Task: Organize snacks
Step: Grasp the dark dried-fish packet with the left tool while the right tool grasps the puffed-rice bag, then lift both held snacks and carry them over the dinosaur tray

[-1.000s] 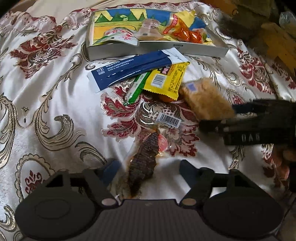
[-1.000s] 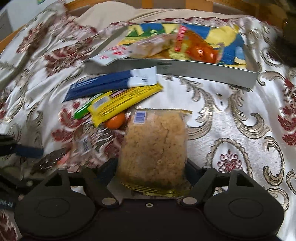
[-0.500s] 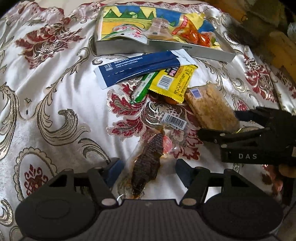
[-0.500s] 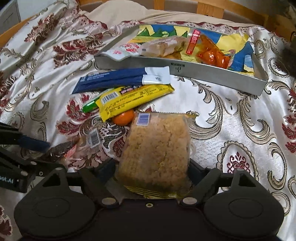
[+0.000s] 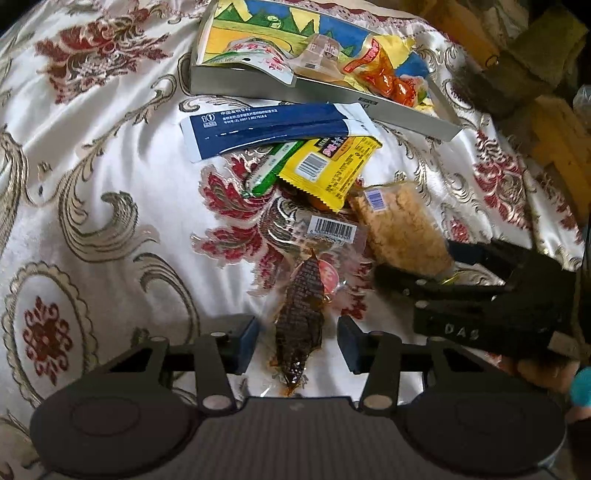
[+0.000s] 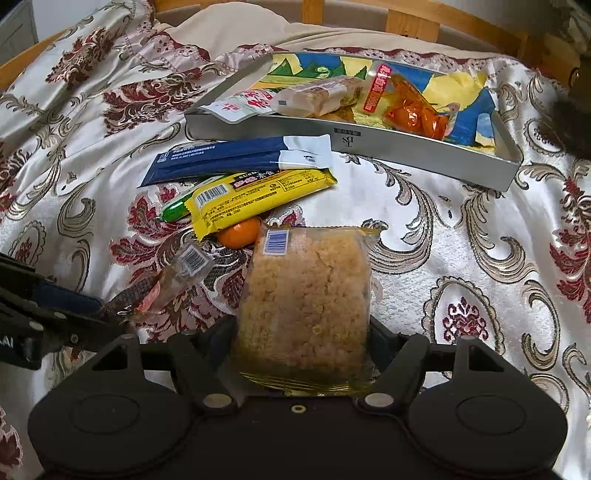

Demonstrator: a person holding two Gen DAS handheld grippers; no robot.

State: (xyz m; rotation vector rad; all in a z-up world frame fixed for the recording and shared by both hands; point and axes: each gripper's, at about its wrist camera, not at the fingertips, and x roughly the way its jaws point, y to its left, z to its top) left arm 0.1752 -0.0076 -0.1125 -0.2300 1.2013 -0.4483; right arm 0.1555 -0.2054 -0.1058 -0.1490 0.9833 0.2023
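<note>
My right gripper (image 6: pixel 303 343) is shut on a clear pack of crispy golden snack (image 6: pixel 304 295), held just above the bedspread; the pack also shows in the left wrist view (image 5: pixel 400 229). My left gripper (image 5: pixel 297 341) is open, its fingers on either side of a clear packet with a dark dried fish (image 5: pixel 301 317); that packet also shows in the right wrist view (image 6: pixel 155 291). A blue-and-white sachet (image 6: pixel 236 158), a yellow packet (image 6: pixel 258 197), a green stick (image 6: pixel 173 210) and an orange fruit (image 6: pixel 238 232) lie loose. A silver tray (image 6: pixel 354 142) holds several snacks.
Everything lies on a cream bedspread with red and gold patterns (image 5: pixel 92 206). A wooden bed frame (image 6: pixel 406 18) runs behind the tray. Dark and yellow objects (image 5: pixel 554 122) sit at the far right in the left wrist view.
Both grippers have risen and tilted, so the tray and snacks sit further off. The right gripper has lifted the crispy snack pack slightly. The left gripper stays open around the fish packet.
</note>
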